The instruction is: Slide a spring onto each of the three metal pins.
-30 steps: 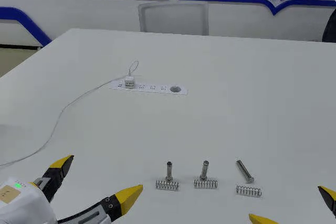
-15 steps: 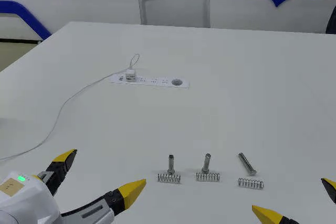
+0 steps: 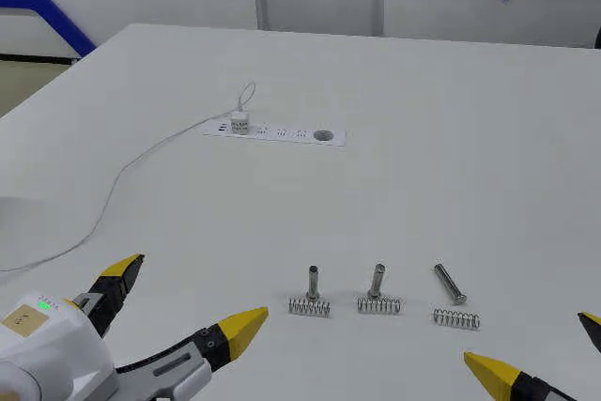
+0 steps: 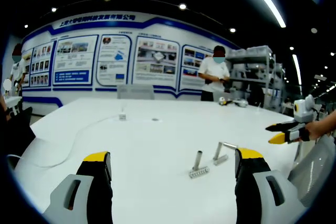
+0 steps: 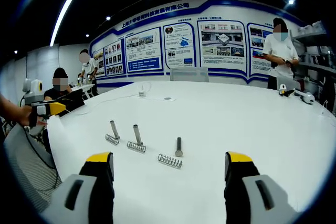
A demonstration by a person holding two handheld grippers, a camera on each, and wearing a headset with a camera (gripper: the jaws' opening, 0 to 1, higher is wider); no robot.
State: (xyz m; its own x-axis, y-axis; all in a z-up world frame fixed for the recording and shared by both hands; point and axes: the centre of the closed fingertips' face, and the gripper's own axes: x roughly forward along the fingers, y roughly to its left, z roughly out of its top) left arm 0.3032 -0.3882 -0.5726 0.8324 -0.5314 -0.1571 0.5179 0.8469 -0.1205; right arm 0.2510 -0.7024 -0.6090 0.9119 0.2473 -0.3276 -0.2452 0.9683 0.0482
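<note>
Three metal pins (image 3: 313, 282) (image 3: 377, 280) (image 3: 447, 283) stand in a row on the white table (image 3: 451, 157). A loose spring (image 3: 309, 307) (image 3: 378, 304) (image 3: 456, 318) lies just in front of each. The right pin looks laid flat; the other two seem upright. My left gripper (image 3: 186, 295) is open at the lower left, short of the row. My right gripper (image 3: 540, 345) is open at the lower right. The left gripper view has the pins (image 4: 197, 160) between its open gripper (image 4: 173, 156). In the right gripper view the springs (image 5: 169, 161) lie ahead of its open gripper (image 5: 169, 157).
A white power strip (image 3: 272, 131) with a plug and a cable (image 3: 122, 176) lies further back on the table. A grey chair (image 3: 319, 2) stands at the far edge. People stand and sit around the room (image 4: 214, 77) (image 5: 278, 45).
The head camera has tilted down, so the whole scene has slid up. Both grippers reach slightly further into view. Pins and springs lie where they were.
</note>
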